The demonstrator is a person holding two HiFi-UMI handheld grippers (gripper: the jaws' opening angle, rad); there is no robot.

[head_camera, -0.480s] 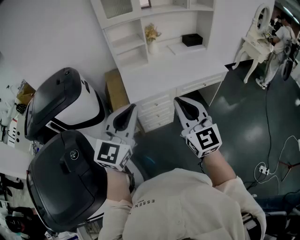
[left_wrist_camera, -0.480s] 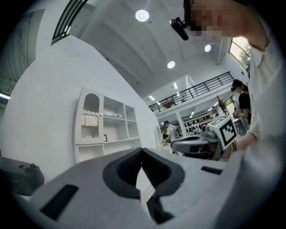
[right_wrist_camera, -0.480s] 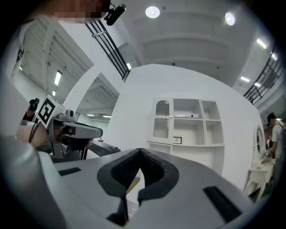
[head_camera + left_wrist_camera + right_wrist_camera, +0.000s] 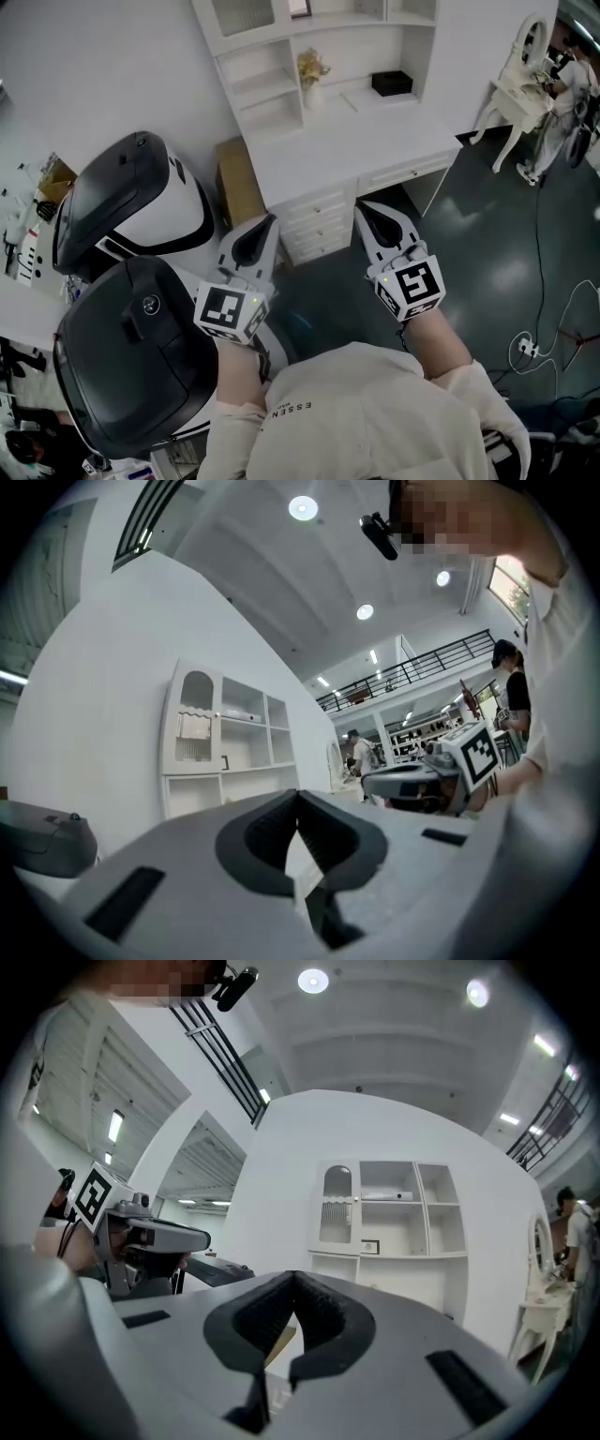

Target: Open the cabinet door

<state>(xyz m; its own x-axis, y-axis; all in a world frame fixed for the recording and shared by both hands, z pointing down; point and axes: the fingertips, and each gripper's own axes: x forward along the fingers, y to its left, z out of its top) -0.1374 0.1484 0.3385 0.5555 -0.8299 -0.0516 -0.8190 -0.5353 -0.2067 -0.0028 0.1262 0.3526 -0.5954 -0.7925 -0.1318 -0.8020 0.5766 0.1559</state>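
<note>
A white cabinet unit (image 4: 309,84) with open shelves and a small arched glass door (image 4: 337,1206) stands against the wall ahead, above a desk with drawers (image 4: 319,225). That door (image 4: 194,728) looks closed. My left gripper (image 4: 265,228) and right gripper (image 4: 367,210) are held side by side at waist height, pointing toward the desk and well short of it. Both are shut with nothing between the jaws. In the left gripper view the jaw tips (image 4: 297,794) meet; in the right gripper view the tips (image 4: 293,1277) meet too.
Two large black-and-white machines (image 4: 131,211) stand close on my left. A brown box (image 4: 239,183) sits beside the desk. A white dressing table (image 4: 520,75) with a person at it is far right. Cables (image 4: 548,328) lie on the dark floor.
Both grippers and the scene have shifted slightly in the head view; the grippers keep the same pose and stay shut.
</note>
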